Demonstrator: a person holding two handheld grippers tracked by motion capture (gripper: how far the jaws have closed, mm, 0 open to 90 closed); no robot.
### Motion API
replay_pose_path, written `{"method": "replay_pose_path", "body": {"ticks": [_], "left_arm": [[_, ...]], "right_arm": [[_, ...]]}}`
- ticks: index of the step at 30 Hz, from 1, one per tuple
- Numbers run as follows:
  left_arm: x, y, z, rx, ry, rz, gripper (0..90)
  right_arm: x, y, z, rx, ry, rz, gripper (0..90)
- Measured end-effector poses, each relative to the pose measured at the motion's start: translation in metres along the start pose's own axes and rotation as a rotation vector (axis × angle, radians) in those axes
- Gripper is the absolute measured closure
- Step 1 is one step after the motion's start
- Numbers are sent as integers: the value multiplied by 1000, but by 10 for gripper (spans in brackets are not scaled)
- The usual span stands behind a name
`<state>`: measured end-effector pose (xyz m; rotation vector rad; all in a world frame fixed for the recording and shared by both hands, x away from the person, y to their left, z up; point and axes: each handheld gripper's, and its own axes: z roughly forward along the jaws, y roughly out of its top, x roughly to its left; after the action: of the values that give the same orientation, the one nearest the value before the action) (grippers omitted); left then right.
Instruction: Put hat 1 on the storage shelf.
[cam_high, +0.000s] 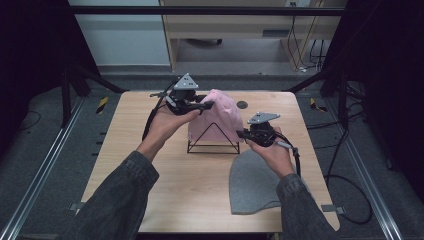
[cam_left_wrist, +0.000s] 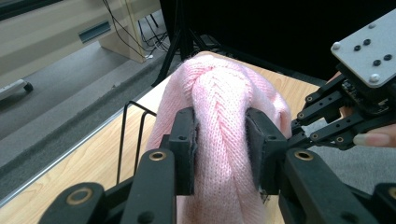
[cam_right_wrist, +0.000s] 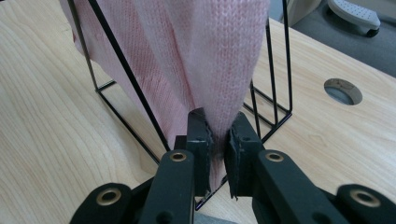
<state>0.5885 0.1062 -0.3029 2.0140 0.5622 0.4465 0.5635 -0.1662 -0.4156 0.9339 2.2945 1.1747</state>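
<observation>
grey hat (cam_high: 252, 182) lies flat at the near table (cam_high: 150, 150) edge. my left claw (cam_high: 204, 106) pinches the pink hat (cam_high: 222, 117) crown, my right claw (cam_high: 242, 133) its hem; it drapes over the black wire stand (cam_high: 212, 145), probably to seat it evenly.

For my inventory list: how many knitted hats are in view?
2. A pink hat draped over the black wire stand; a grey hat flat on the table near the right forearm.
</observation>
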Motion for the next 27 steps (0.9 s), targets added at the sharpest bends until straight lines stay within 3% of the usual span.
{"method": "replay_pose_path", "body": {"ticks": [15,27], "left_arm": [[-7,-12,5,30,-24,9,673],[-12,-20,10,59,-27,-2,698]], "right_arm": [[0,-14,7,37,9,7,807],[-3,-24,7,60,3,23,698]]}}
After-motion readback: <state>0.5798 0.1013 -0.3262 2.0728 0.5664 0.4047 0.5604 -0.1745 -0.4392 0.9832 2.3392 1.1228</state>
